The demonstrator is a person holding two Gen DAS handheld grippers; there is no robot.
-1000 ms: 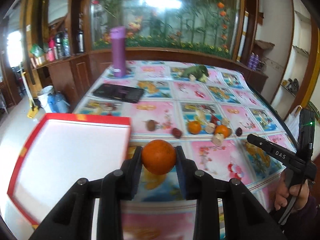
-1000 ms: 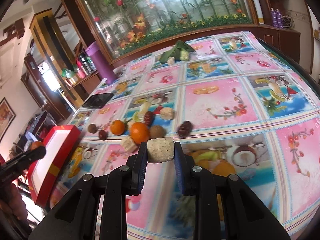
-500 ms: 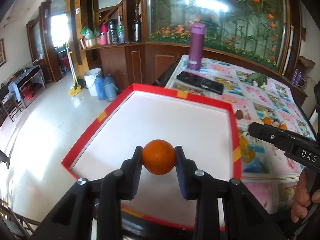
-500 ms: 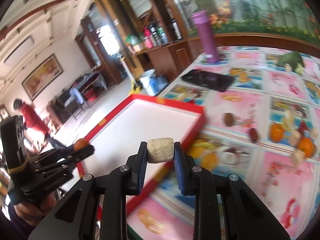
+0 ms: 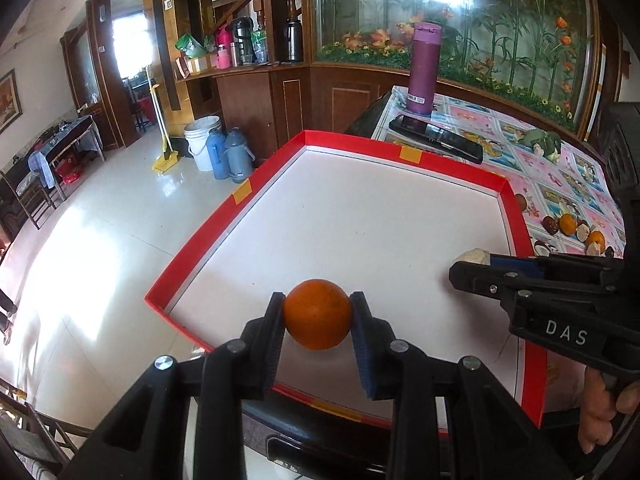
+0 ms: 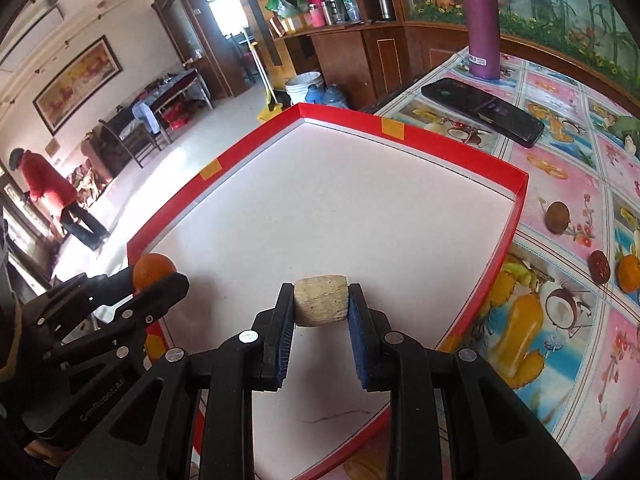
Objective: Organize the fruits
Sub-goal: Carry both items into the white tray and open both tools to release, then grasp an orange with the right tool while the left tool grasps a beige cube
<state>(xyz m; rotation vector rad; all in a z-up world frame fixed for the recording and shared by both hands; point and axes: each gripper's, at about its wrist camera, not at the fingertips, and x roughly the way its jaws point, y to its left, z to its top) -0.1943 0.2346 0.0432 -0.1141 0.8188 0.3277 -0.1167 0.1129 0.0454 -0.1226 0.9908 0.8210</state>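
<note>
My left gripper (image 5: 318, 316) is shut on an orange (image 5: 317, 314) and holds it over the near left part of the red-rimmed white tray (image 5: 408, 155). My right gripper (image 6: 320, 306) is shut on a pale beige fruit chunk (image 6: 320, 300) above the tray's (image 6: 392, 128) near middle. The right gripper also shows in the left wrist view (image 5: 472, 262), the left gripper in the right wrist view (image 6: 156, 274). Several loose fruits (image 5: 576, 230) lie on the flowered tablecloth right of the tray; they also show in the right wrist view (image 6: 598, 266).
A purple bottle (image 5: 424, 68) and a black phone (image 5: 436, 138) lie on the table beyond the tray. A green vegetable (image 5: 544, 142) lies farther back. The tray overhangs the table's left edge above a tiled floor with buckets (image 5: 204, 140). A person in red (image 6: 44, 188) stands far left.
Both grippers have swung left from the fruit pile to above the tray, each keeping its fruit. They have come lower and closer over the tray's near side.
</note>
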